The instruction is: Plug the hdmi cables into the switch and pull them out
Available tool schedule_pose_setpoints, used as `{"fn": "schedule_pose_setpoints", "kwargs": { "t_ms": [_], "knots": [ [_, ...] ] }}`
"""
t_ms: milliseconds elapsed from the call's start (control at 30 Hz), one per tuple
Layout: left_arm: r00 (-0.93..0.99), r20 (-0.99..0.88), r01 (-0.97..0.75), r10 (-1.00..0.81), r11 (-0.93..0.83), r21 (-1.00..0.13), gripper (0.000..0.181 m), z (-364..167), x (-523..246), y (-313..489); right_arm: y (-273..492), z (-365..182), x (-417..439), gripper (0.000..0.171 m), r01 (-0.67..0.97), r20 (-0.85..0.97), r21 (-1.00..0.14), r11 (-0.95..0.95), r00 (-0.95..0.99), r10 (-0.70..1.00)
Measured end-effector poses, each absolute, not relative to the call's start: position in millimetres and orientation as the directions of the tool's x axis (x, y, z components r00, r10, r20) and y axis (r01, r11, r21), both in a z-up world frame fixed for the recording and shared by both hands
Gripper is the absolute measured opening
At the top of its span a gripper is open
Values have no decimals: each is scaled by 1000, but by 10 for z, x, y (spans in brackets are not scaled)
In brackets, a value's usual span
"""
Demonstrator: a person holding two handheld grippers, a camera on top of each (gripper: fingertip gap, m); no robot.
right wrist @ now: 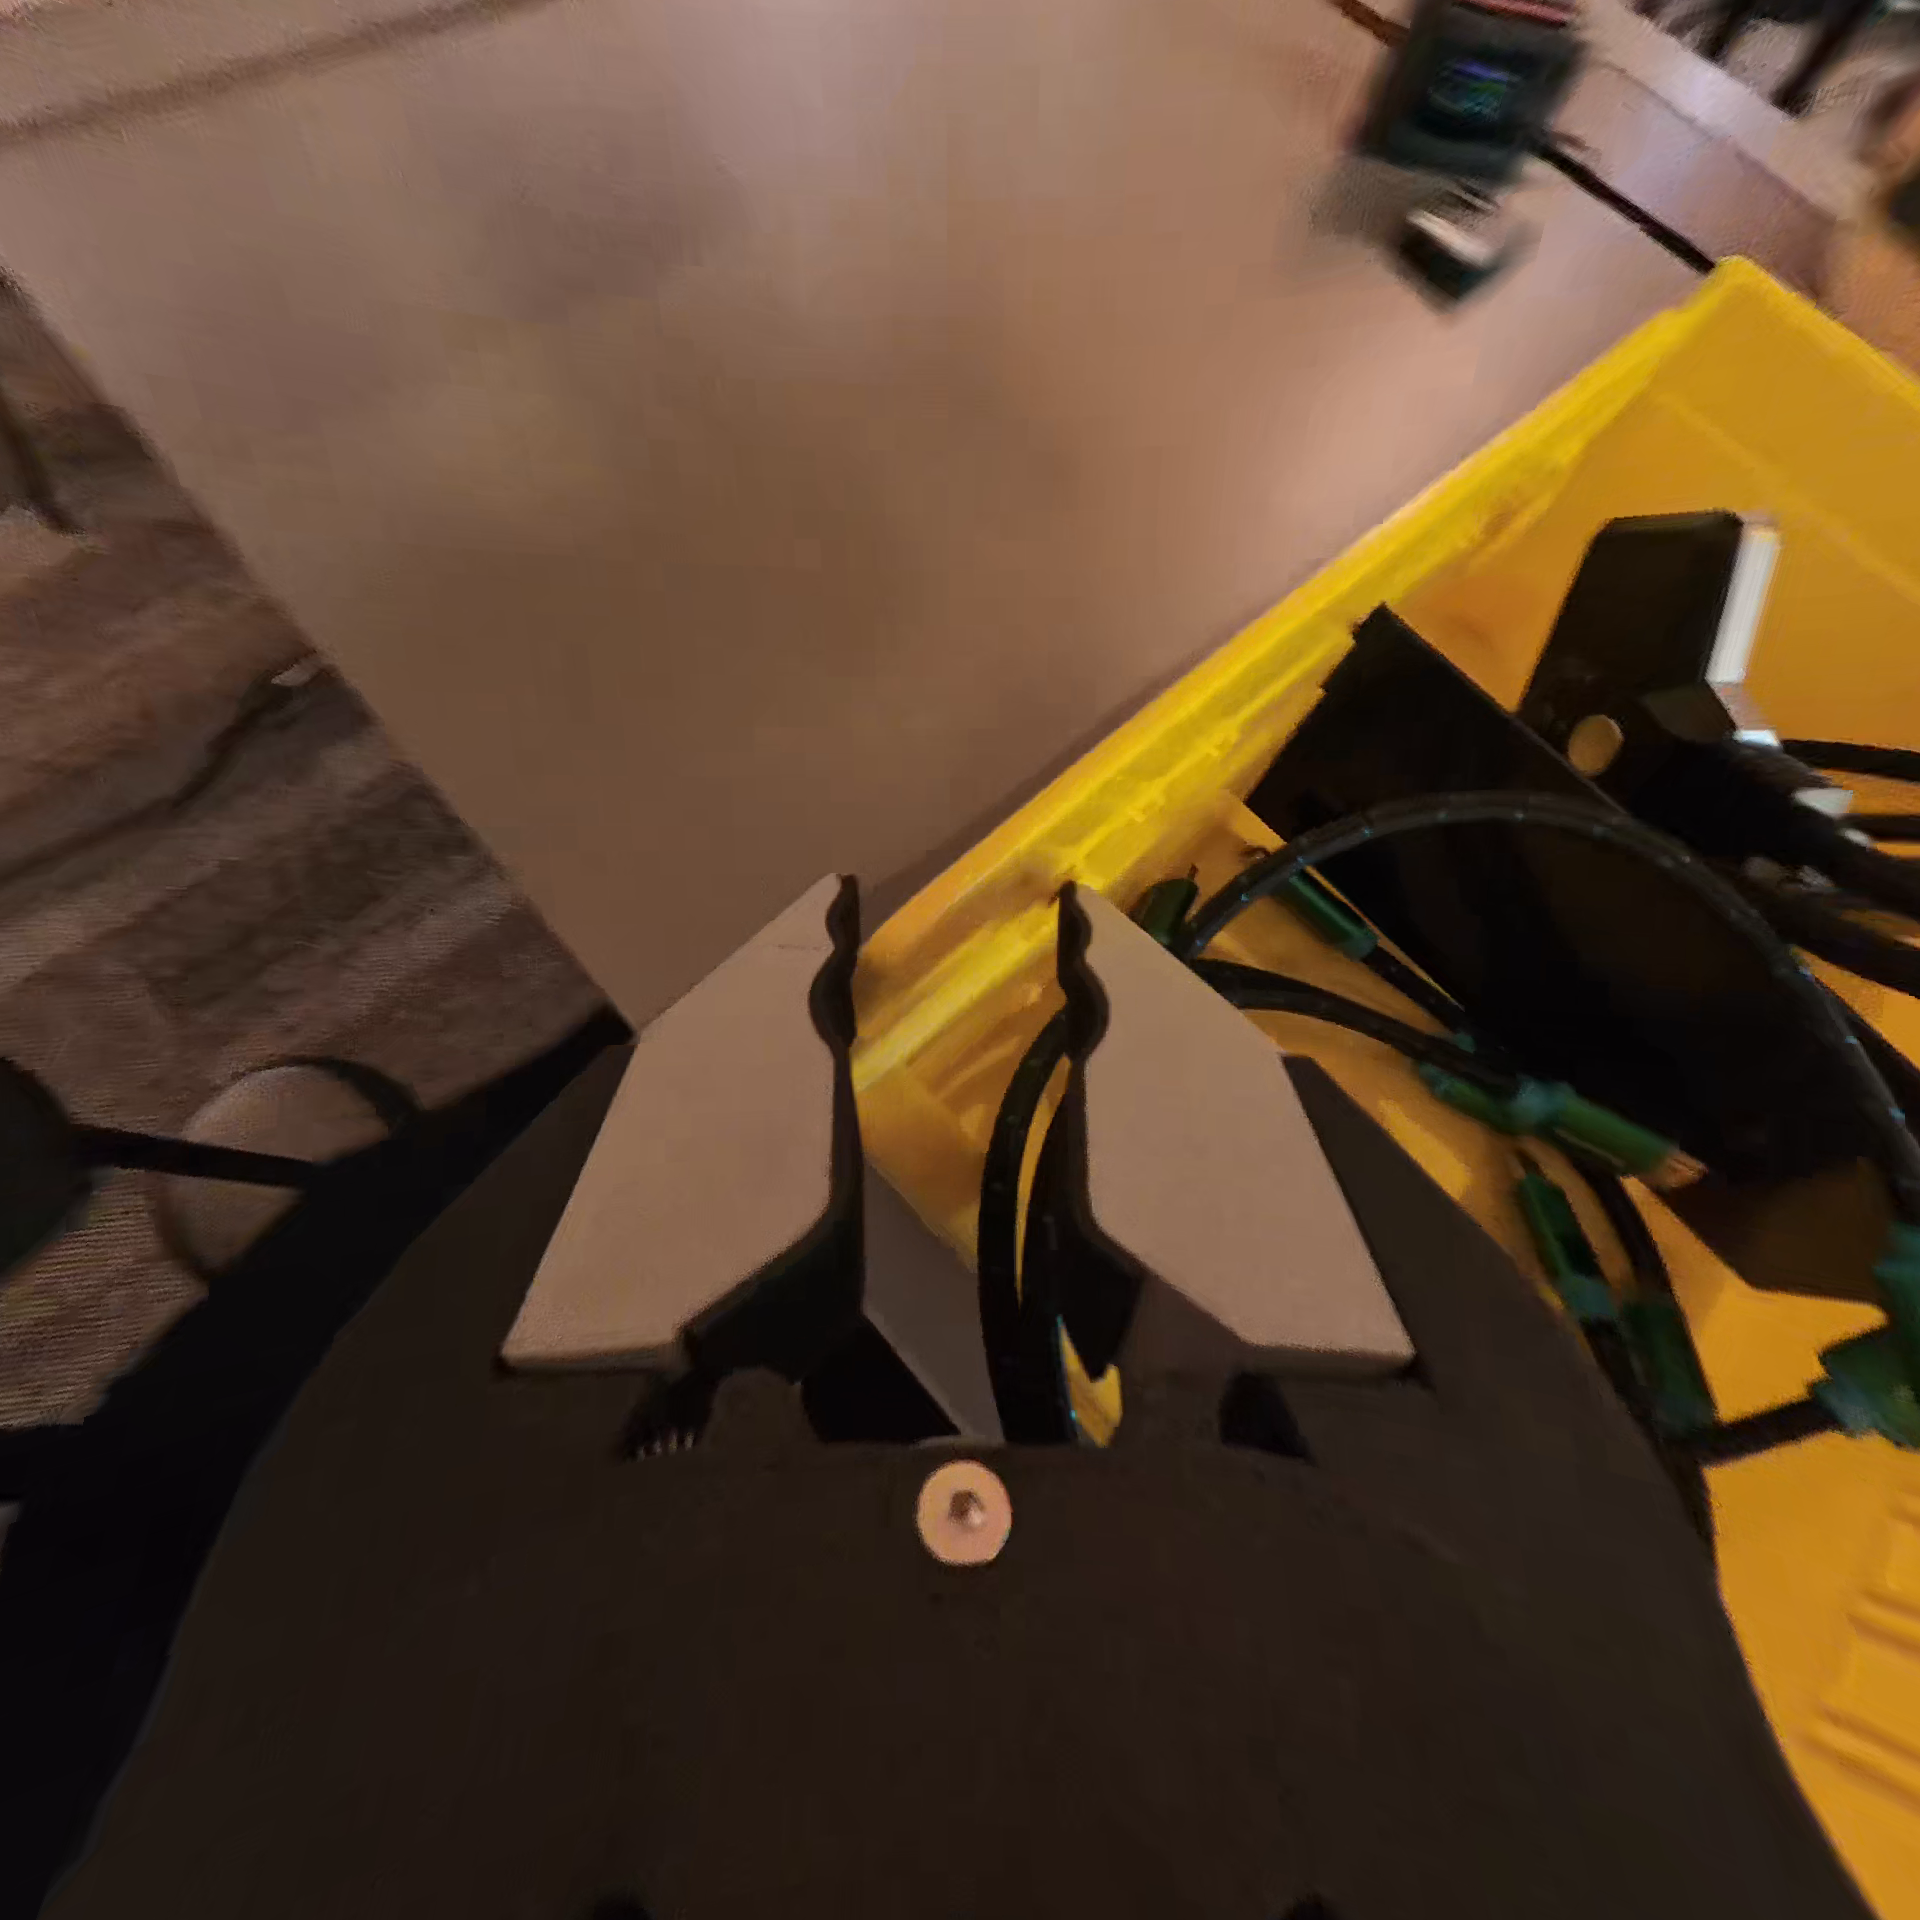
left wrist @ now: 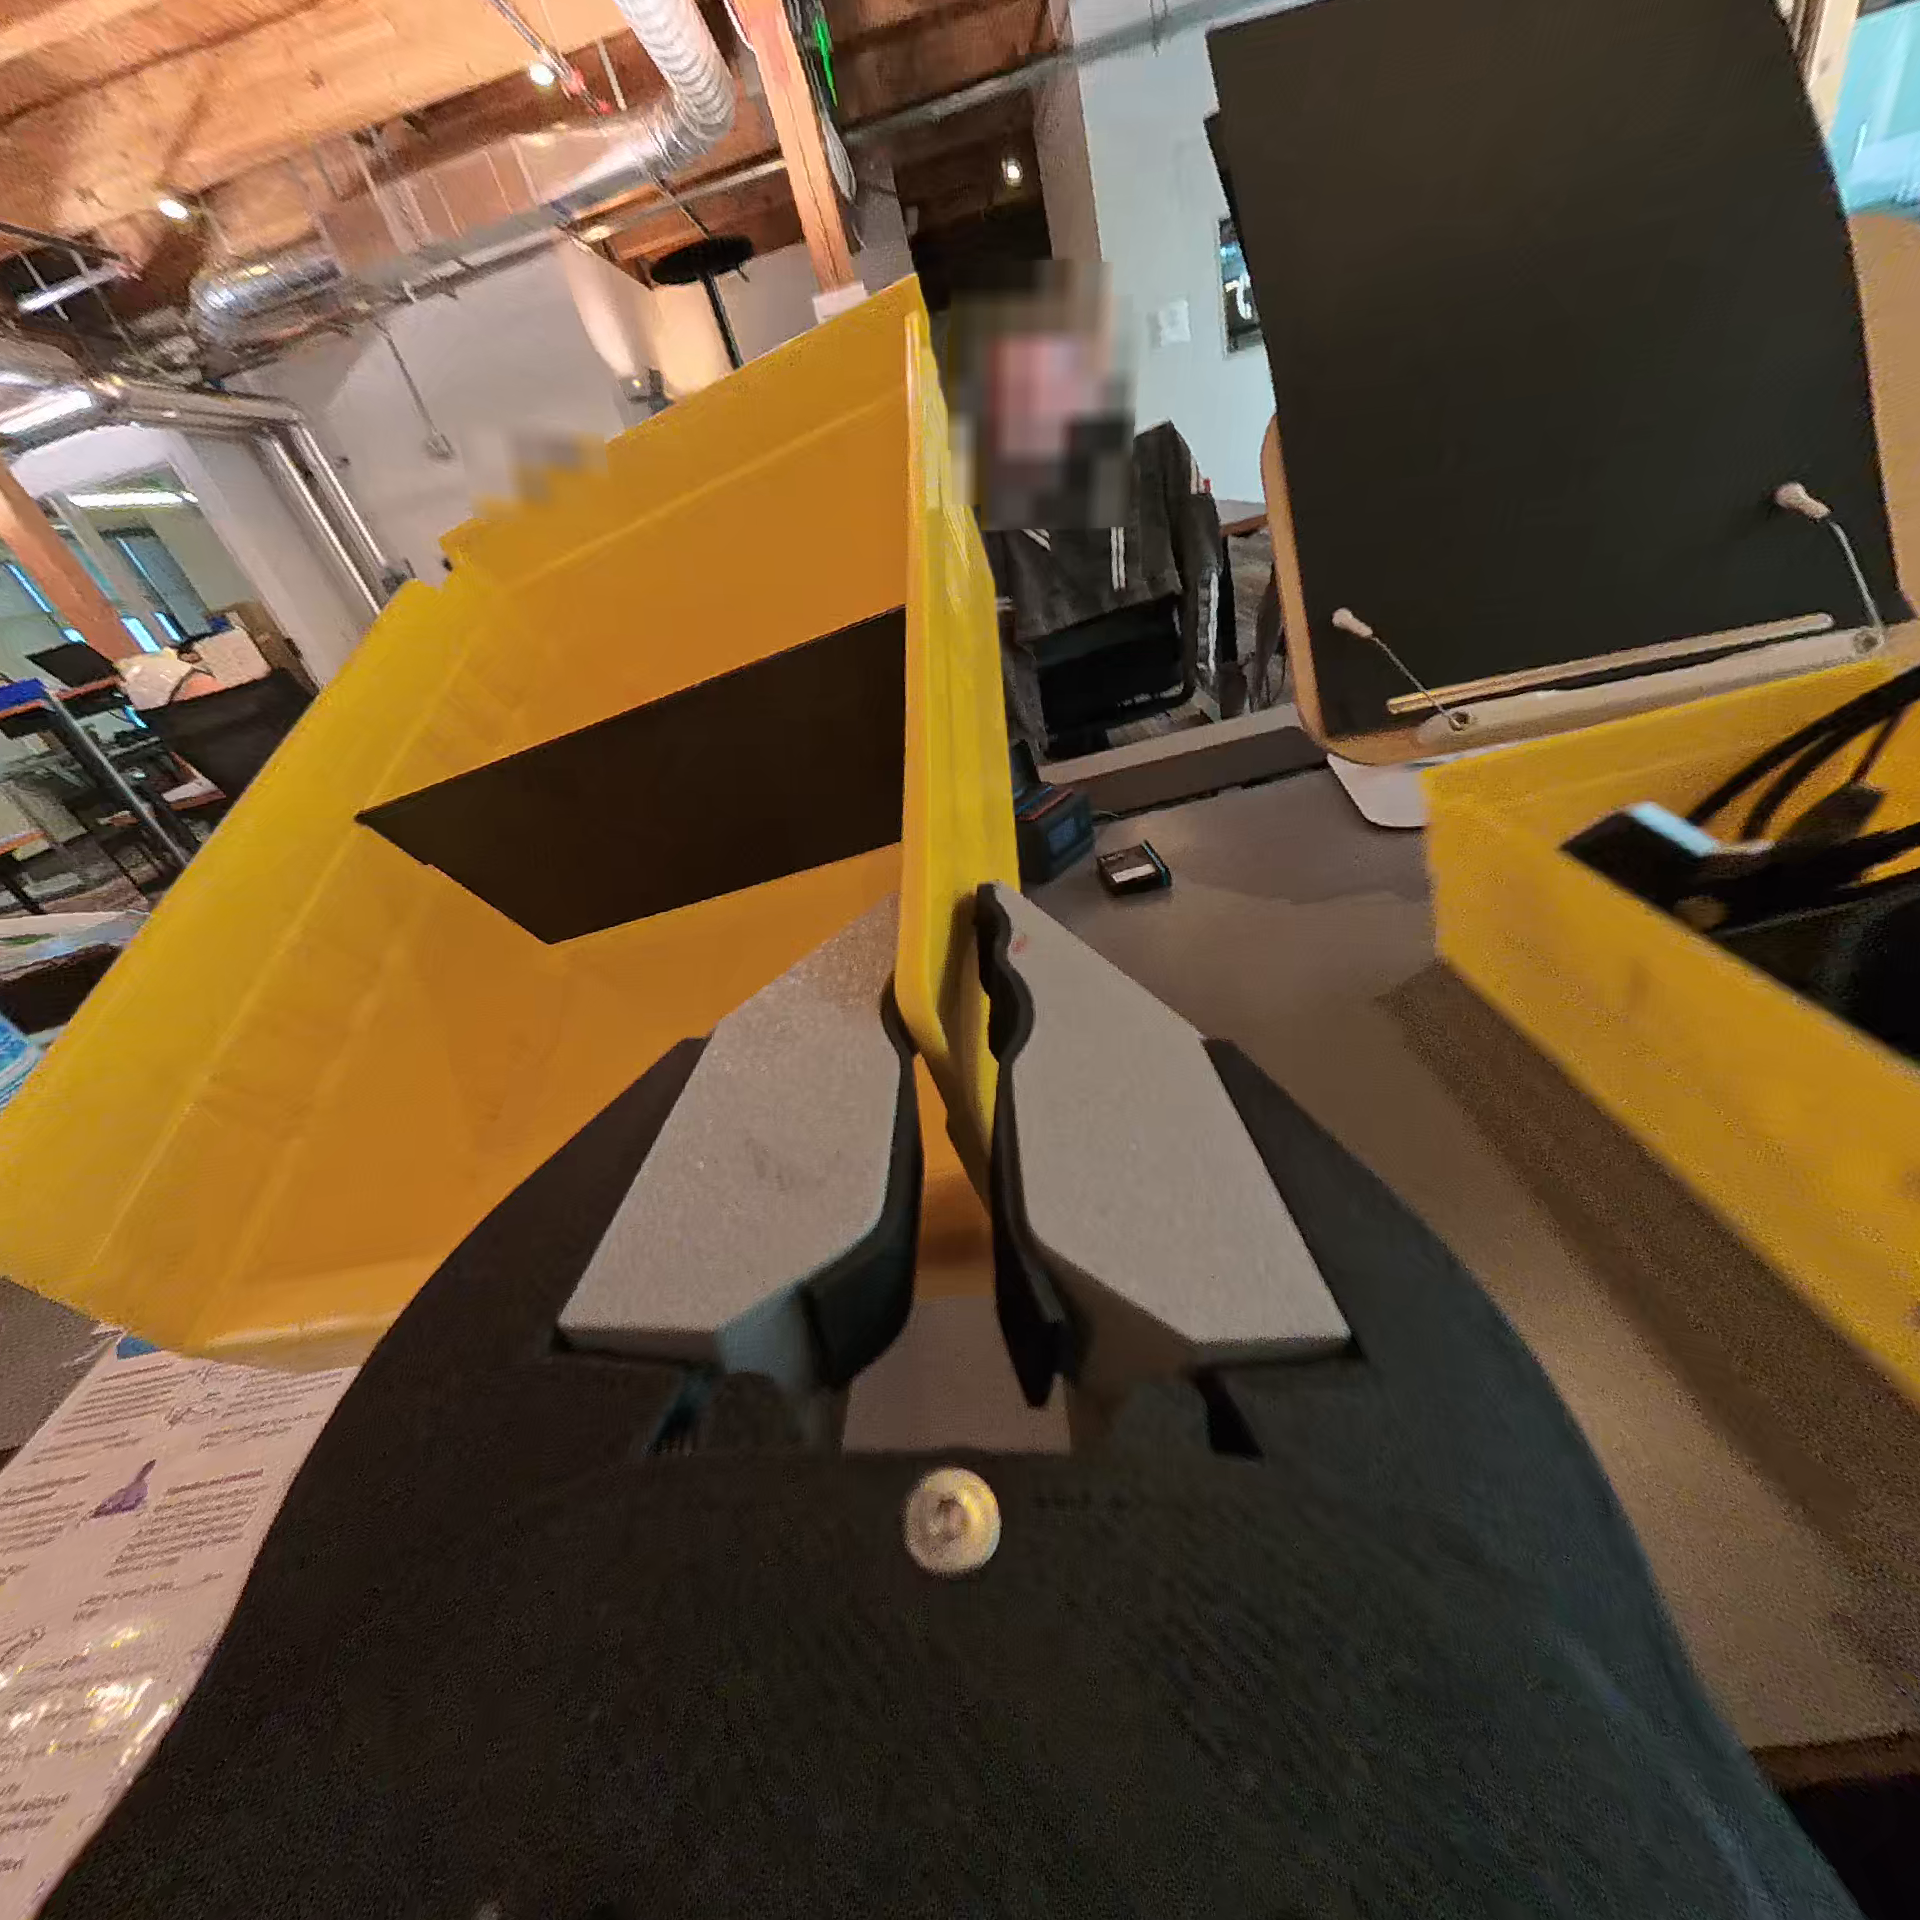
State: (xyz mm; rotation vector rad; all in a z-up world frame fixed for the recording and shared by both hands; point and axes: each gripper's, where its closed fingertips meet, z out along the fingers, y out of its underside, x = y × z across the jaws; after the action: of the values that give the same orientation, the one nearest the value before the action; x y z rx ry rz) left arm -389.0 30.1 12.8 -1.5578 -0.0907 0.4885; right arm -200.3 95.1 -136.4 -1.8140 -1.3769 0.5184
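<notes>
in the left wrist view, the wall of a yellow bin [left wrist: 665, 727] is pinched between the two fingers of the left gripper [left wrist: 951, 997], which are closed firmly on the thin plastic; a black rectangle [left wrist: 665, 774] is seen on the bin's inner wall and the bin looks tilted. it is judged that the bins are being positioned, so the wall should be held deep between the pads and moved slowly, so that it does not slip out. a second yellow bin [left wrist: 1621, 997] with black cables [left wrist: 1808, 748] stands on the table [left wrist: 1299, 935] to the right, in front of a dark board [left wrist: 1538, 364]. in the right wrist view, which is blurred, the right gripper [right wrist: 956, 935] is partly open, with the rim of the cable bin [right wrist: 1226, 727] lying between its fingers; whether the rim is touched cannot be told. a black hdmi cable [right wrist: 1008, 1195] loops through the gap too and should not be trapped. the switch [right wrist: 1662, 634], a black box, is inside this bin among cables with green ties [right wrist: 1558, 1117].
</notes>
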Motion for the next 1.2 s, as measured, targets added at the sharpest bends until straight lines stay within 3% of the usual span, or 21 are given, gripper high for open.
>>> {"fn": "schedule_pose_setpoints", "kwargs": {
  "t_ms": [200, 300, 367, 600, 833, 1033, 1200],
  "knots": [
    [890, -212, -229, 403, -7, -973, 3, 192, -4081, 171, 272, -1278, -3364, 35, 597, 132, -802, 4, 171, 976],
    [881, -210, -232, 424, 2, -973, 3, 218, -4166, 83, 22, -896, -3582, 35, 490, 131, -871, 41, 150, 980],
    [875, -215, -239, 434, 0, -971, 3, 240, -4203, 17, -110, -591, -3476, 44, 399, 137, -913, 82, 111, 984],
    [890, -241, -282, 387, 52, -958, 3, 506, -3815, -68, 393, -271, -2321, 44, 307, 140, -947, 93, 134, 981],
    [927, -353, -369, 125, 147, -918, 2, 621, -2411, 273, 1475, -510, -594, 44, 316, 36, -944, -91, 375, 926],
    [906, -363, -338, -218, 144, -930, 3, 82, -992, 742, 2021, -592, 780, 45, 231, -38, -951, -206, 575, 817],
    [865, -369, -376, -340, 47, -925, 3, -577, -223, 1265, 2088, -363, 1147, 45, 188, -29, -965, -185, 622, 782]
  ]
}}
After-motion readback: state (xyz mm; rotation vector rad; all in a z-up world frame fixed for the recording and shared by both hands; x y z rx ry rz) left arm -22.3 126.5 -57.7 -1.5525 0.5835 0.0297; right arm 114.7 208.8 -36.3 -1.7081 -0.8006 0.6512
